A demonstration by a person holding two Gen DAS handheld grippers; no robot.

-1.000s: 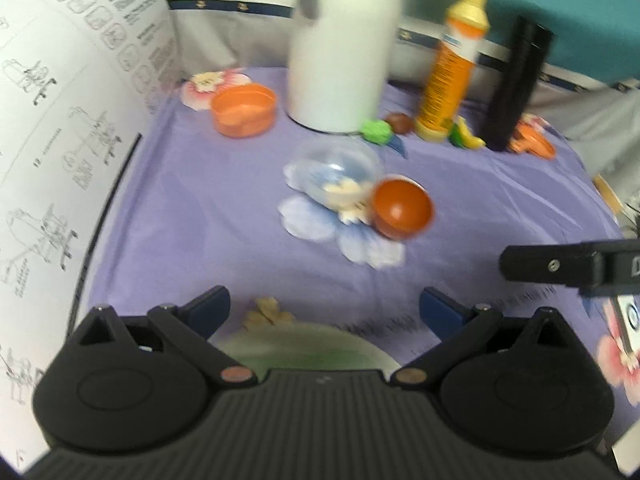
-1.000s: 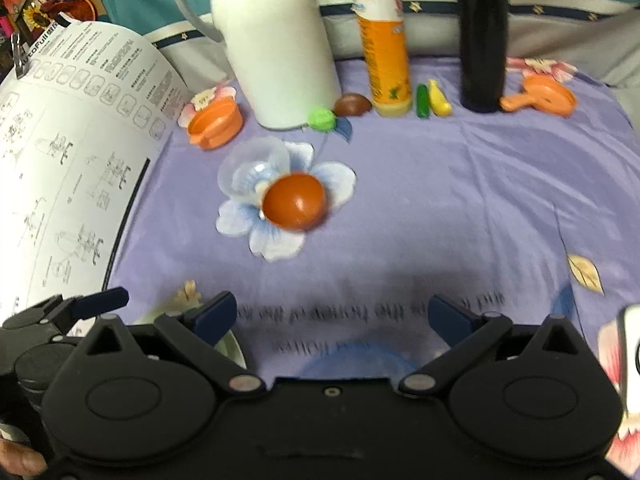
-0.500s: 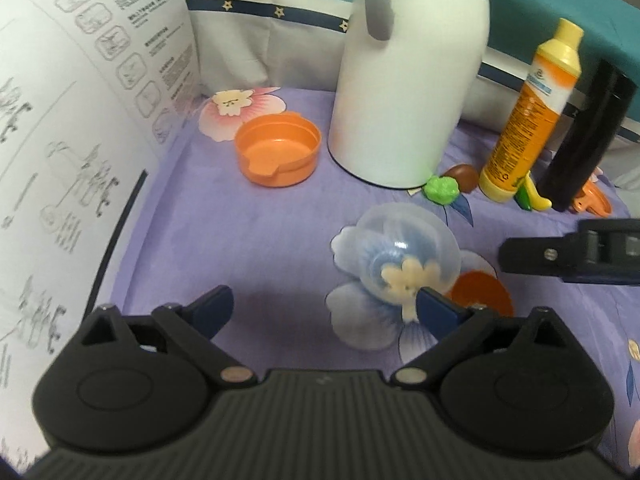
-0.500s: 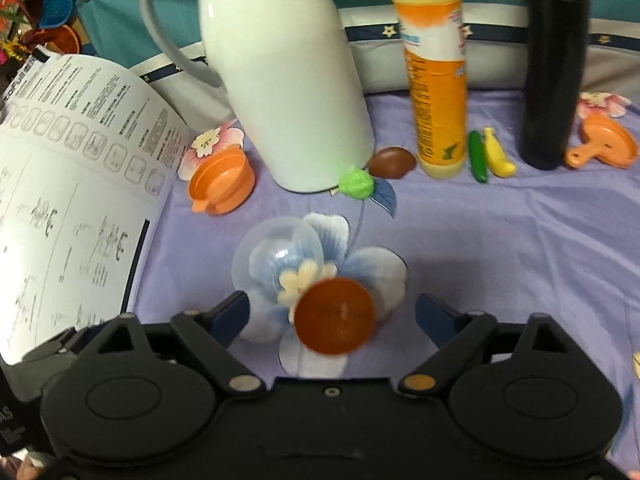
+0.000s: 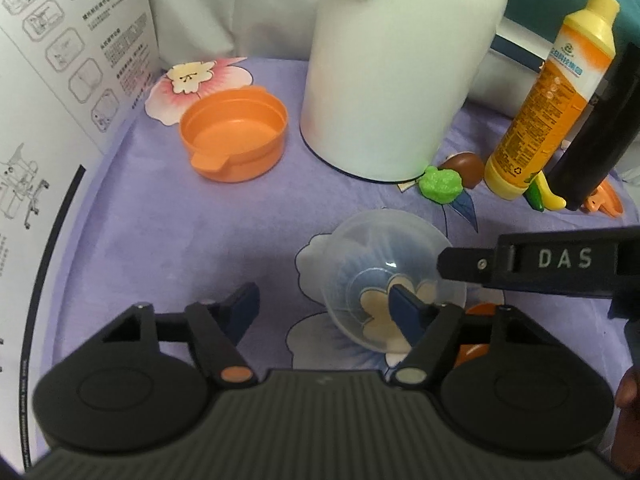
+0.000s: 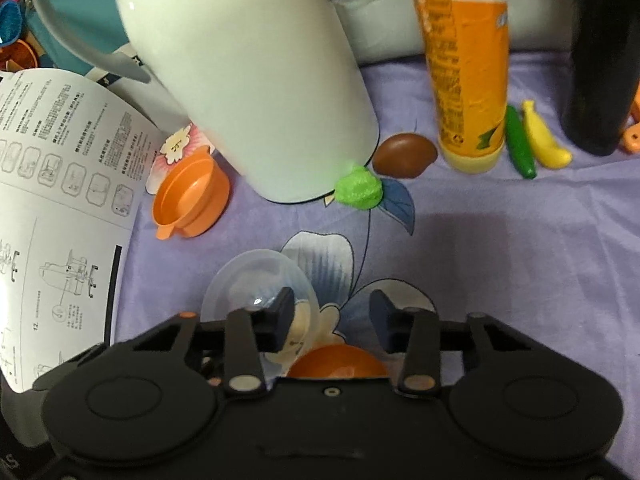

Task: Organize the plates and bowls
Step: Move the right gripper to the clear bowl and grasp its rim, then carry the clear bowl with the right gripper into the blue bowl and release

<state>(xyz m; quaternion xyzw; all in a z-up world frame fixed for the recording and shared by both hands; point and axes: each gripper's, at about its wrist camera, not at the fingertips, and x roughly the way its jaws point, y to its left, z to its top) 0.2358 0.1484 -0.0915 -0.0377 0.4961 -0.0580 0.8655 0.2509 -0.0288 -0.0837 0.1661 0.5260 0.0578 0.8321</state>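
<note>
Both tongs (image 5: 324,308) (image 6: 330,316) nearer clear bowl (image 5: 384,256), closing, gripping nothing, right view shows handle (image 6: 80,44)

— What do the 2 tools look like?
— The left gripper (image 5: 324,308) is matte black, ribbed, with navy pads. The right gripper (image 6: 331,312) matches; its side reads "DAS" in white.

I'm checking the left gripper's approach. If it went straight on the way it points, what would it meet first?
Probably the clear bowl: the left gripper, jaws just closing, has one finger over it already. Depth is unclear.
</note>
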